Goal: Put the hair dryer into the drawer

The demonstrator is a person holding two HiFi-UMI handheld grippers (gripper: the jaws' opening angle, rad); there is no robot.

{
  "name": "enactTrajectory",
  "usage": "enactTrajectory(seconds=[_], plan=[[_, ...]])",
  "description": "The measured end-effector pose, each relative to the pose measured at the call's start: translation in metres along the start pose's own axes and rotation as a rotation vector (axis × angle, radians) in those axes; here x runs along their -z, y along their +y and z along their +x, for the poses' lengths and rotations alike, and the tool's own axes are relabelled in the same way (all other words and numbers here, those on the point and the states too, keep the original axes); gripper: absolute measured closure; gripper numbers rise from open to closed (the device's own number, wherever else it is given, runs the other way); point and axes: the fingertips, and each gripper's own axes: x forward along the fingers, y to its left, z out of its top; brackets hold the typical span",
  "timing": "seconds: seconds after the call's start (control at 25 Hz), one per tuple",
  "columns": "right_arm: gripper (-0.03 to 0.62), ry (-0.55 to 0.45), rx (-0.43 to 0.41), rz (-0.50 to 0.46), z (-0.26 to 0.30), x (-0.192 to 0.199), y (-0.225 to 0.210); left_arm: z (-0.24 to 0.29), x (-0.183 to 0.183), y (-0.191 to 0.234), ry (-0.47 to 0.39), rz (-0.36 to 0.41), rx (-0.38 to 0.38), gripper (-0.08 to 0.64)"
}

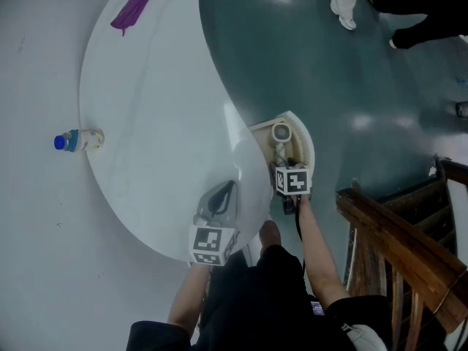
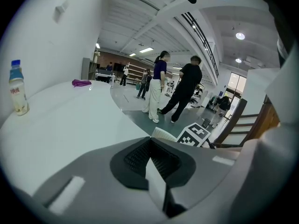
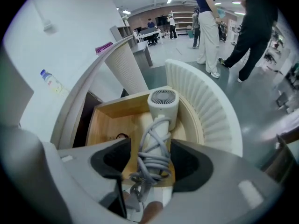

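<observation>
A blue-capped bottle stands upright at the white round table's edge. A purple item, perhaps a cloth, lies well apart from it. Two people stand on the green floor beyond.

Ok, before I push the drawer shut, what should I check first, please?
1. Hair dryer lies inside the drawer: ok.
2. Right gripper has its jaws open, not pressing the dryer: ok.
3. Cord is wound around the handle: ok.
4. Plug is inside the drawer's near edge: cannot tell.
5. Left gripper has its jaws shut and empty, over the table: ok.
</observation>
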Motion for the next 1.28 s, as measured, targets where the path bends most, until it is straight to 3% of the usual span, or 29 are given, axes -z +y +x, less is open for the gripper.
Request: enactTrajectory(seconds=[0.8,1.28], plan=[[0.350,-0.357,-0.041,-0.045,-0.150,-0.052,0.038,-0.046,-0.060,-0.037,-0.120,0.079,0.047,0.554],[0.458,-0.604,-0.020,-0.135,-0.268,-0.071,0.071,-0.092,-0.104,-0.056,-0.207,0.154,0.066,0.554]])
